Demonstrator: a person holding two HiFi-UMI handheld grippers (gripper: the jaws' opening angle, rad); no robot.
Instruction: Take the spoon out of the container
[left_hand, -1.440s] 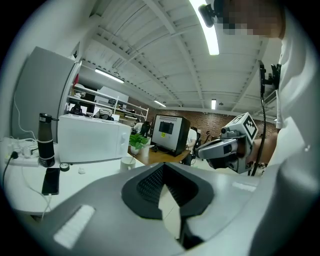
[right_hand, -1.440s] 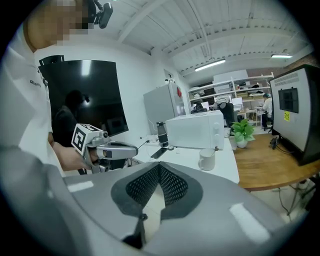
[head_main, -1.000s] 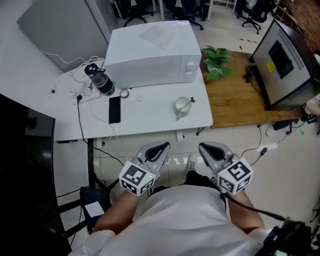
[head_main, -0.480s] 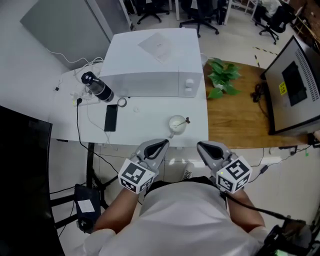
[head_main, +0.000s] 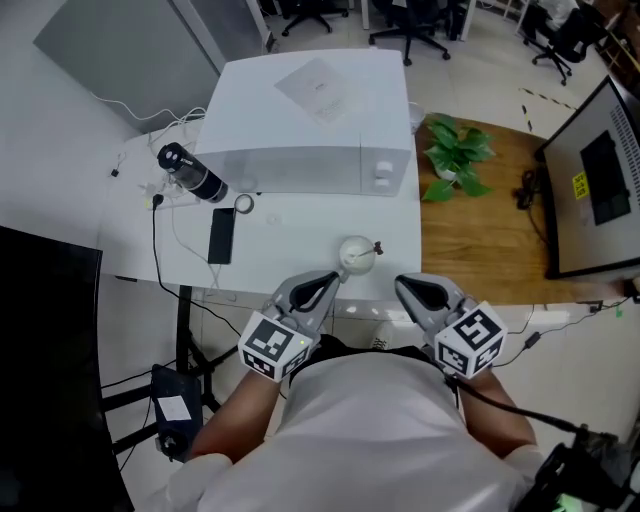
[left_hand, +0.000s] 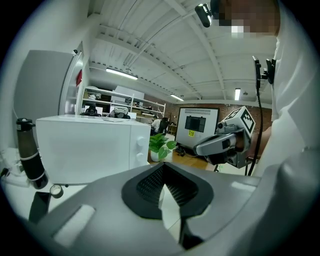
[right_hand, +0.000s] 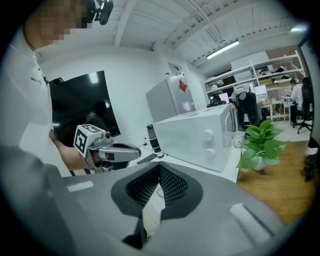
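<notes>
Both tools are held close in front of the person's chest, level and side by side, which reads as a ready pose before a reach. The left gripper (head_main: 328, 279) has its 2 jaws brought together at the tips with nothing between them. The right gripper (head_main: 404, 287) is the same, tips meeting and empty.

Just ahead of both, roughly between their noses, the container (head_main: 355, 253) sits near the front edge of the white table (head_main: 290, 255). The spoon (head_main: 370, 247) stands in it, its handle leaning out over the rim toward the right gripper's side. I judge that gripper the natural one to take it, leaving the left free to steady the container. Neither touches anything, and the jaws would need to part first.

Farther ahead of the left gripper lie a phone (head_main: 221, 236) and a dark bottle (head_main: 190, 172). Beyond the container stands the microwave (head_main: 310, 120), and past the right gripper a potted plant (head_main: 455, 158).
</notes>
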